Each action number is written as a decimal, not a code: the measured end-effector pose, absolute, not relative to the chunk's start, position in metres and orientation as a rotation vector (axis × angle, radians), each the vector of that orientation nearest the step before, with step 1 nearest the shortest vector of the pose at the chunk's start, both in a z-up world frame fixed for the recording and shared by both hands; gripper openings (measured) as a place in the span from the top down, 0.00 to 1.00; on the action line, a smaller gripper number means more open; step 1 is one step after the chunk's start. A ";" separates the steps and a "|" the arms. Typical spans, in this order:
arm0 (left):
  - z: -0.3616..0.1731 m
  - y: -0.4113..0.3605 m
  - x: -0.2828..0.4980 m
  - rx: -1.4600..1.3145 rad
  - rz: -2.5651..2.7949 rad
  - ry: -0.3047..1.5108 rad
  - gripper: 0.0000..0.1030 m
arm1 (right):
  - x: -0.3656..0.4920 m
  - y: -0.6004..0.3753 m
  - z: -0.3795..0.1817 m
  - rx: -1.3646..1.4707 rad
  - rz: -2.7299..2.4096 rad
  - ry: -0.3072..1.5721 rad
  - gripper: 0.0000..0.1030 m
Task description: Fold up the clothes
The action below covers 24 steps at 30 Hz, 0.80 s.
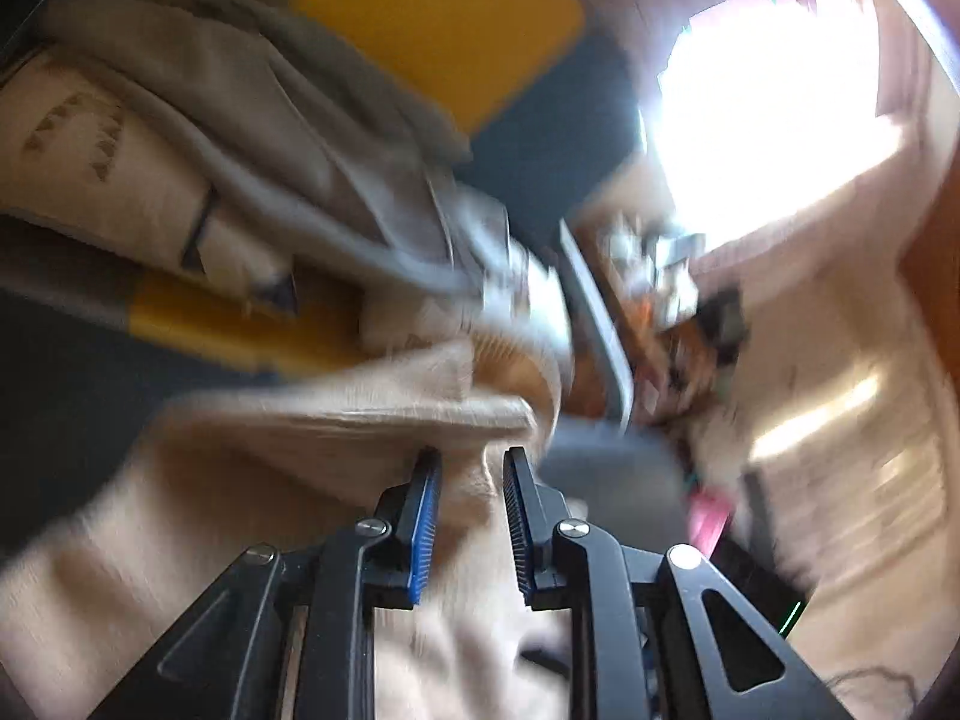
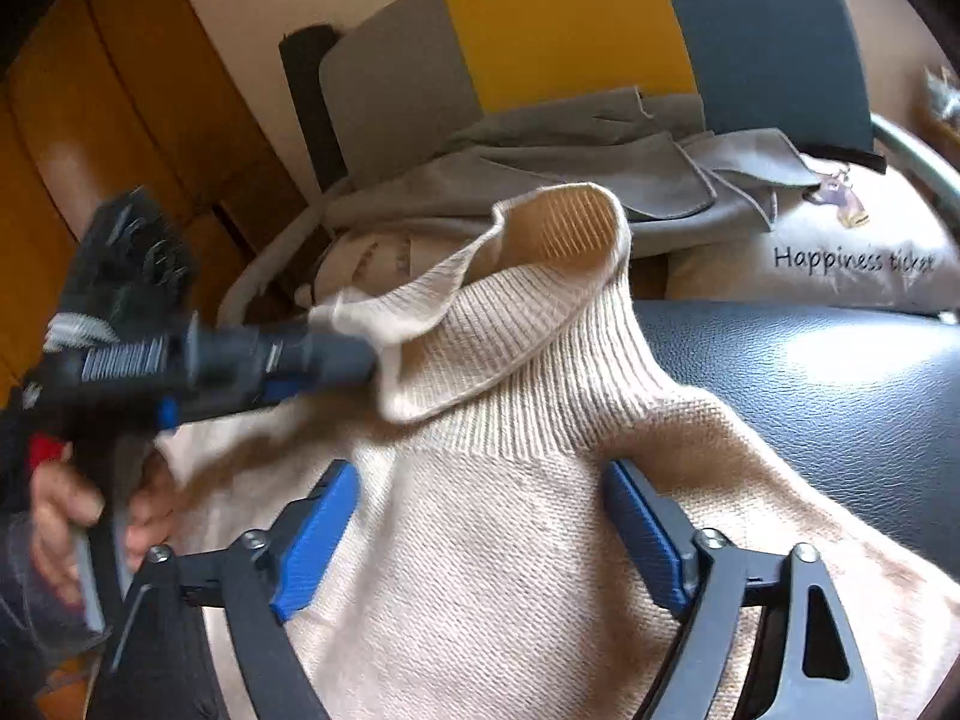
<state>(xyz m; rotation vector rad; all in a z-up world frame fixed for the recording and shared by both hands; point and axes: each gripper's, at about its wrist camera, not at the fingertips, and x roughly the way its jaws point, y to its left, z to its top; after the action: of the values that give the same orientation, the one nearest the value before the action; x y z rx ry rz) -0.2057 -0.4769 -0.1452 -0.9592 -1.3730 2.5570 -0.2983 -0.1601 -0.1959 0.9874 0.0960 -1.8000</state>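
Observation:
A cream knitted sweater (image 2: 480, 570) lies on a dark seat (image 2: 810, 372), its ribbed roll collar (image 2: 540, 312) standing up and folded over. My right gripper (image 2: 480, 474) hangs wide open over the sweater's chest just below the collar, pads off the cloth. My left gripper (image 2: 366, 354) comes in from the left, tips at the collar's loose edge. In the blurred left wrist view the left gripper (image 1: 471, 459) has its pads a small gap apart, with the sweater (image 1: 300, 450) lying under and ahead of them.
A crumpled grey garment (image 2: 570, 168) and a printed pillow (image 2: 840, 252) lie behind the sweater against grey, yellow (image 2: 564, 18) and blue cushions. A hand (image 2: 60, 510) holds the left gripper's handle. Orange wooden panels (image 2: 90, 120) stand at the left, and a metal armrest (image 2: 918, 150) at the right.

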 end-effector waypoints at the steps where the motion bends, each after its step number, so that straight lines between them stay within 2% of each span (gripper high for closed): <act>1: -0.142 -0.488 -0.201 -0.920 2.583 -1.435 0.79 | -0.300 -0.158 -0.196 0.988 -1.797 0.083 0.15; 3: -0.139 -0.505 -0.188 -0.876 2.638 -1.515 0.78 | -0.302 -0.155 -0.197 0.988 -1.789 0.058 0.15; 5: -0.139 -0.504 -0.169 -0.926 2.727 -1.466 0.78 | -0.305 -0.152 -0.198 0.988 -1.783 0.038 0.15; 12: -0.158 -0.451 -0.096 -1.156 3.071 -0.984 0.76 | -0.301 -0.153 -0.198 0.977 -1.777 0.077 0.09; 13: -0.167 -0.451 -0.089 -1.151 3.070 -0.989 0.76 | -0.301 -0.153 -0.197 0.976 -1.779 0.087 0.08; 15: -0.176 -0.468 -0.067 -1.007 2.981 -1.241 0.78 | -0.300 -0.155 -0.196 0.971 -1.786 0.099 0.08; 17: -0.190 -0.486 -0.048 -0.900 2.886 -1.468 0.93 | -0.299 -0.153 -0.196 0.973 -1.790 0.098 0.08; 19: -0.193 -0.491 -0.041 -0.873 2.870 -1.505 0.95 | -0.299 -0.150 -0.195 0.974 -1.794 0.092 0.08; 24: -0.187 -0.488 -0.056 -0.970 2.915 -1.383 0.95 | -0.298 -0.144 -0.195 0.972 -1.802 0.071 0.08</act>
<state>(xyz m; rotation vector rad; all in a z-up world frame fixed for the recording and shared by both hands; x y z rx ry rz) -0.0563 -0.4882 -0.1867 -0.9703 -1.3829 2.9148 -0.2982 -0.1441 -0.1955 0.9717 0.0709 -1.8023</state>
